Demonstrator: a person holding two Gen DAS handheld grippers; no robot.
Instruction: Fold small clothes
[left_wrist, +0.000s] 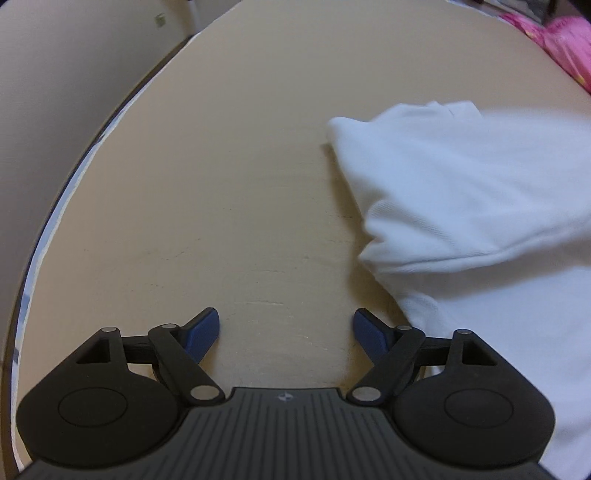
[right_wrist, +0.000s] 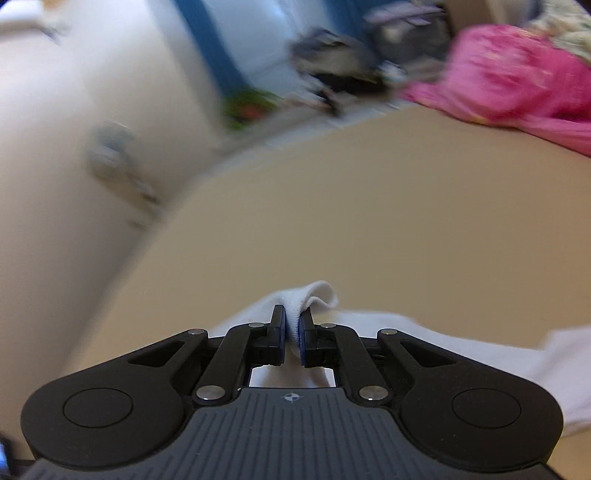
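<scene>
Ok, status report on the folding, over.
Left gripper open, empty, over bare table. Right gripper shut on white garment, edge pinched. Pink clothes at far edge, not in the way.

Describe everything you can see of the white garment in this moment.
The white garment is soft, knit-looking cloth, plain, with a stitched hem along one folded edge. It lies rumpled and partly doubled over on the beige table, on the right of the left wrist view. The right gripper is shut on a bunched ribbed edge of it, cloth poking up between the fingers. The left gripper is open just beside it, holding nothing. What kind of garment it is cannot be told.
</scene>
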